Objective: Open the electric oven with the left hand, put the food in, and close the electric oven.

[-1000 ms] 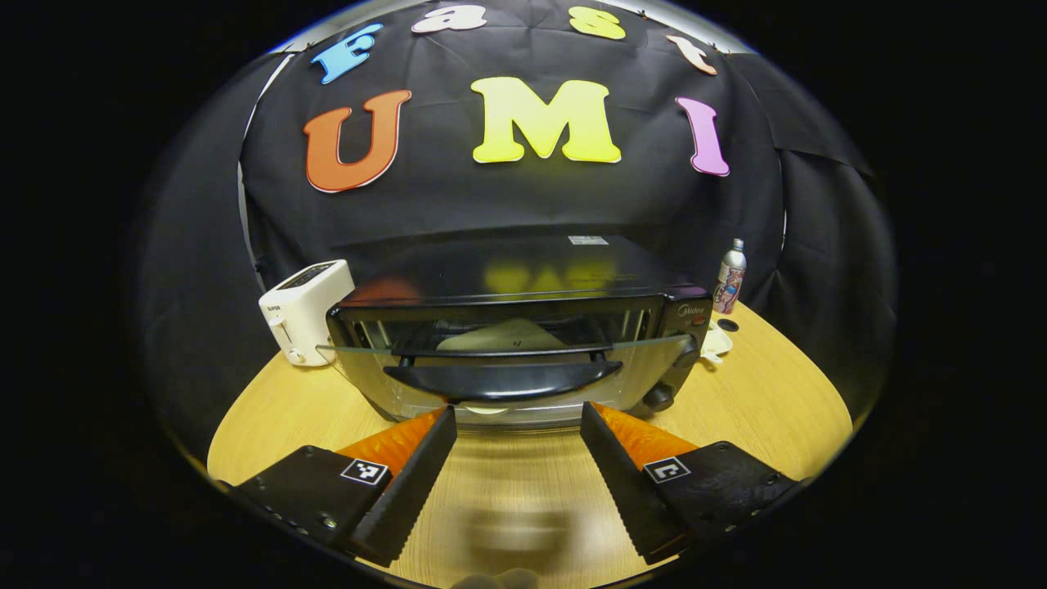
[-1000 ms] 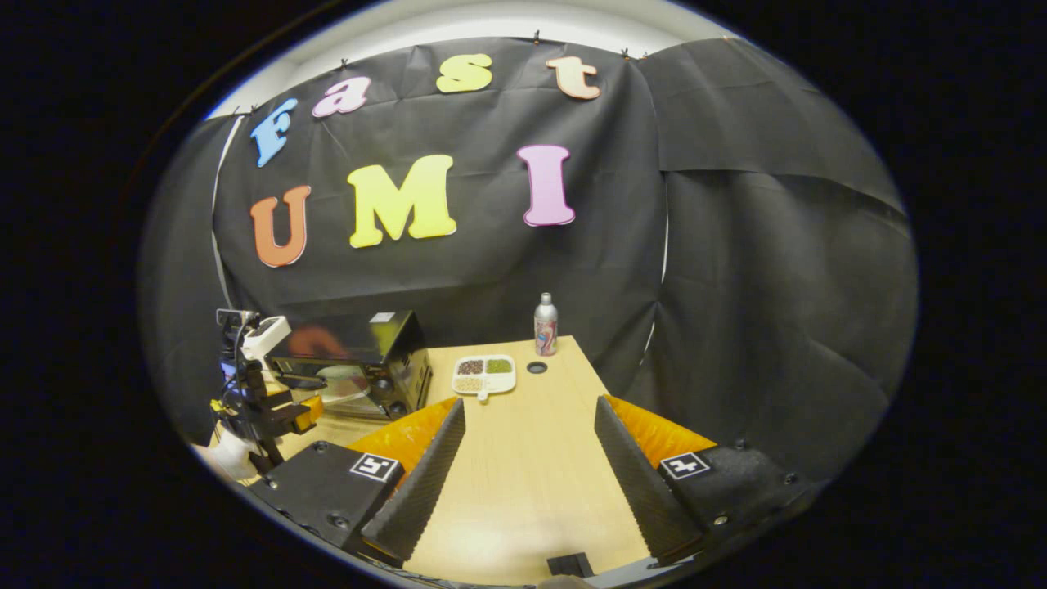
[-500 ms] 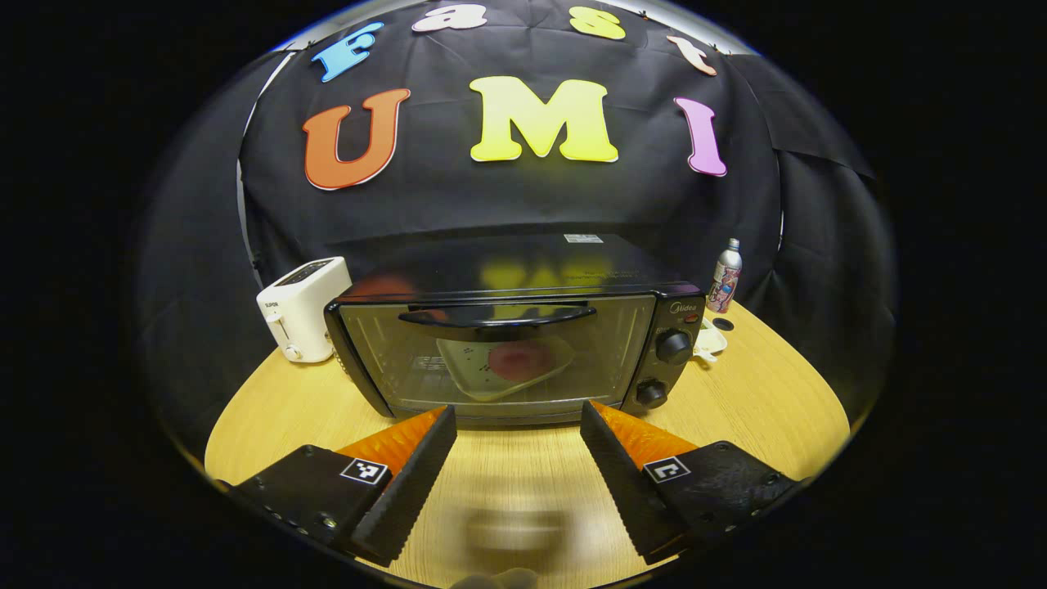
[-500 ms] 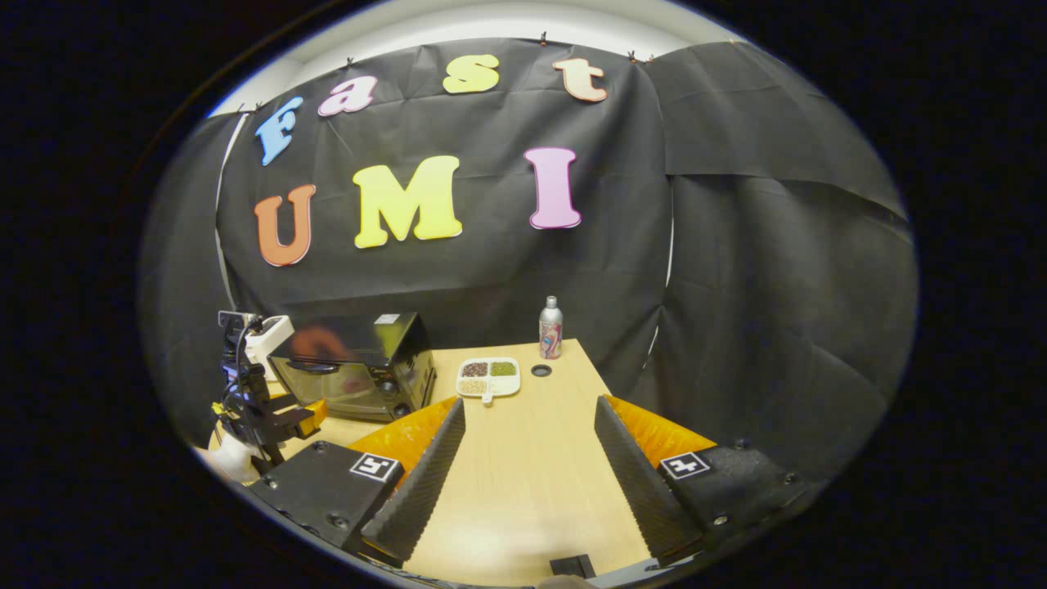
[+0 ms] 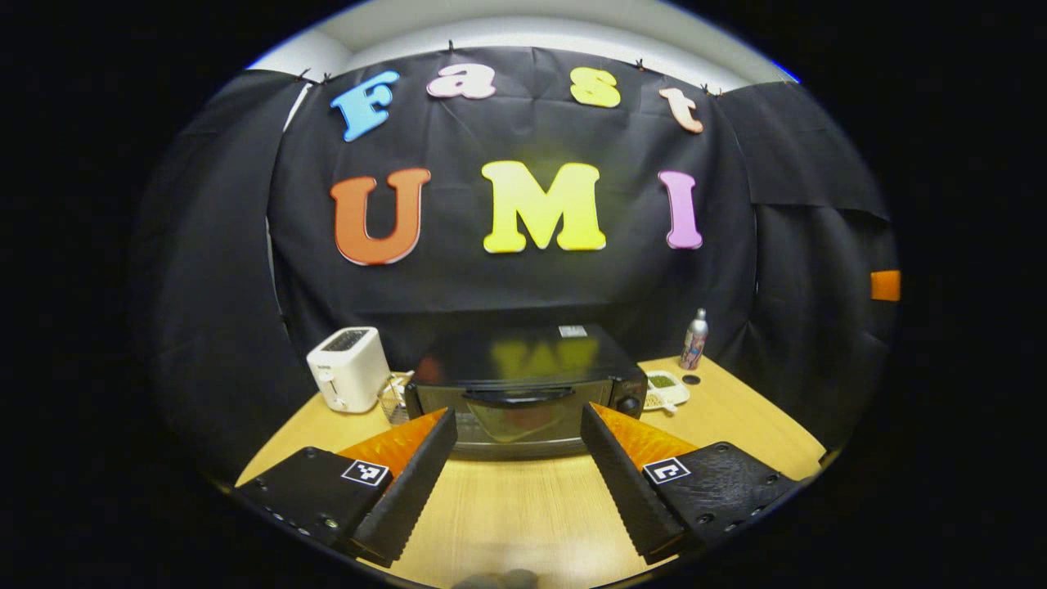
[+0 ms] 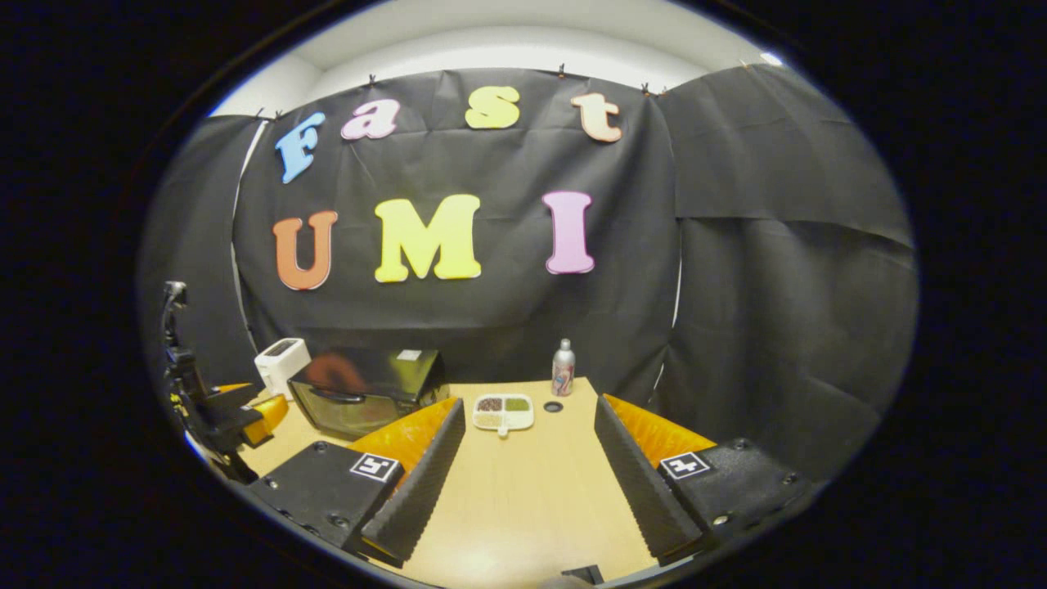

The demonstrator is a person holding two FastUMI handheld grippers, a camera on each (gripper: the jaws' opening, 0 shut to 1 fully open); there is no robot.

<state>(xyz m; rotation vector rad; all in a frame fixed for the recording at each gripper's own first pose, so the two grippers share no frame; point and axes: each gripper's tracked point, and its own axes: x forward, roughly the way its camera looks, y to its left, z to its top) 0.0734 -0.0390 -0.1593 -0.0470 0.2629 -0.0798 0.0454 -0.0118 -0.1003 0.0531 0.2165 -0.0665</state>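
The black electric oven [image 5: 523, 384] stands at the back of the wooden table with its glass door shut. Behind the glass a pale plate with reddish food [image 5: 519, 419] shows dimly. My left gripper [image 5: 519, 474] is open and empty, held back from the oven's front over bare tabletop. In the right gripper view the oven [image 6: 364, 391] sits at the far left, and the left gripper [image 6: 237, 413] shows farther left near the table's edge. My right gripper [image 6: 523, 470] is open and empty over the table, well to the right of the oven.
A white toaster [image 5: 348, 368] stands left of the oven, with a small wire basket [image 5: 394, 396] beside it. A divided white dish of grains [image 6: 504, 411], a metal bottle [image 6: 563, 368] and a dark round hole [image 6: 554, 406] lie right of the oven.
The oven door swung up from half open to shut. Both grippers then pulled back and tilted upward, so the oven now looks smaller and farther off.
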